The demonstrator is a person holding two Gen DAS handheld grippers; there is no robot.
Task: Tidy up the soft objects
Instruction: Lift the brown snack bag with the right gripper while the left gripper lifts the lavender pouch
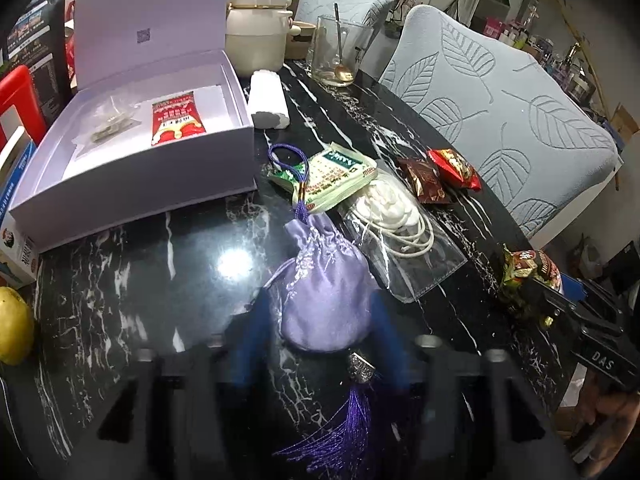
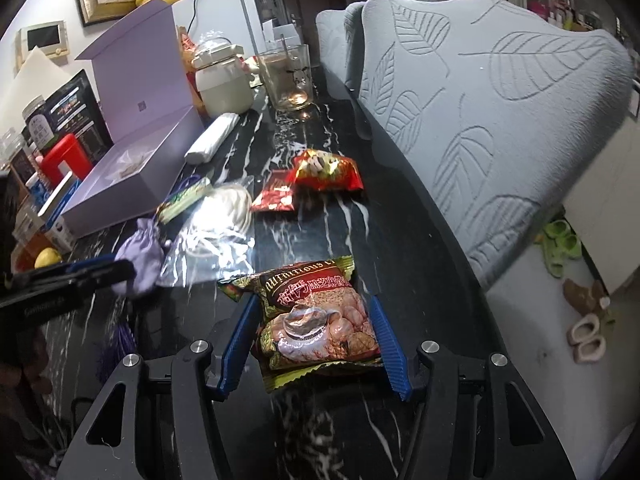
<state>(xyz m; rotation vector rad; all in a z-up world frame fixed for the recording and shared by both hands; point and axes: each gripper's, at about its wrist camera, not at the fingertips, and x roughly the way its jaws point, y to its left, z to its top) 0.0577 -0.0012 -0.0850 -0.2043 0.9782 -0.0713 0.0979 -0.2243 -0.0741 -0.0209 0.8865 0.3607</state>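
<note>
A lilac satin pouch [image 1: 320,288] with a purple tassel [image 1: 352,420] lies on the black marble table [image 1: 160,300]. My left gripper [image 1: 320,304] has its blue fingers on both sides of the pouch, touching it. My right gripper [image 2: 314,304] has its blue fingers close on either side of a brown snack packet [image 2: 316,320]. The packet also shows in the left wrist view [image 1: 528,276]. An open lilac box [image 1: 132,136] holds a red sachet [image 1: 176,118] and a clear bag.
A green tissue pack [image 1: 328,176], a clear bag with white cord [image 1: 396,216] and two small red-brown packets [image 1: 440,176] lie behind the pouch. A glass with a spoon [image 1: 340,52], a cream pot [image 1: 260,28], a white roll [image 1: 268,100], a lemon [image 1: 14,324], and leaf-patterned chairs [image 1: 500,112] surround the table.
</note>
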